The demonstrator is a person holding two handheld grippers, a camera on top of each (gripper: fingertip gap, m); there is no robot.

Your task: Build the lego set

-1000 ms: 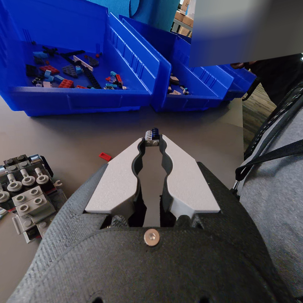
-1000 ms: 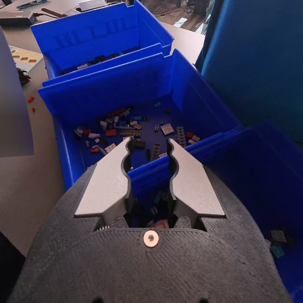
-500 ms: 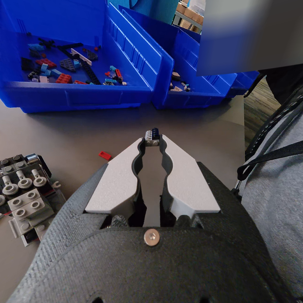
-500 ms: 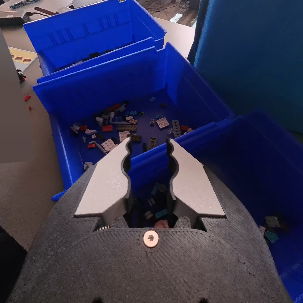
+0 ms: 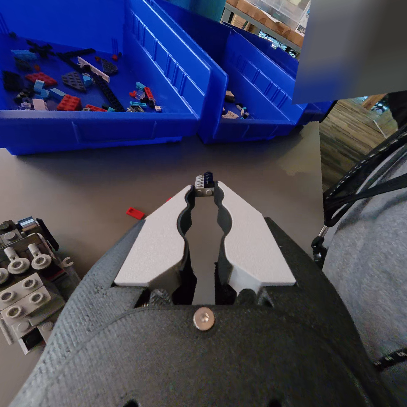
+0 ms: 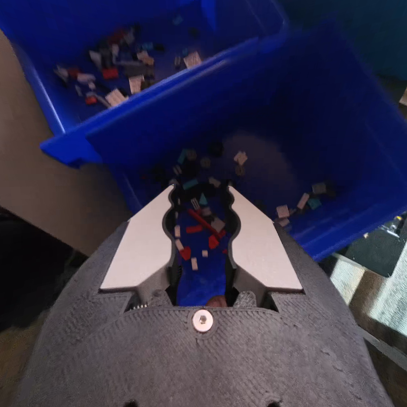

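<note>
Two small bricks, one grey and one dark blue, joined as a small brick stack (image 5: 205,184), sit clamped between the tips of your left gripper (image 5: 204,189), held above the grey table (image 5: 88,187). A red plate (image 5: 134,213) lies just left of the fingers, and the grey partial build (image 5: 24,286) rests at the far left. Your right gripper (image 6: 200,189) is spread apart and holds nothing, poised over a blue bin (image 6: 330,136) of loose pieces; that view is blurred.
</note>
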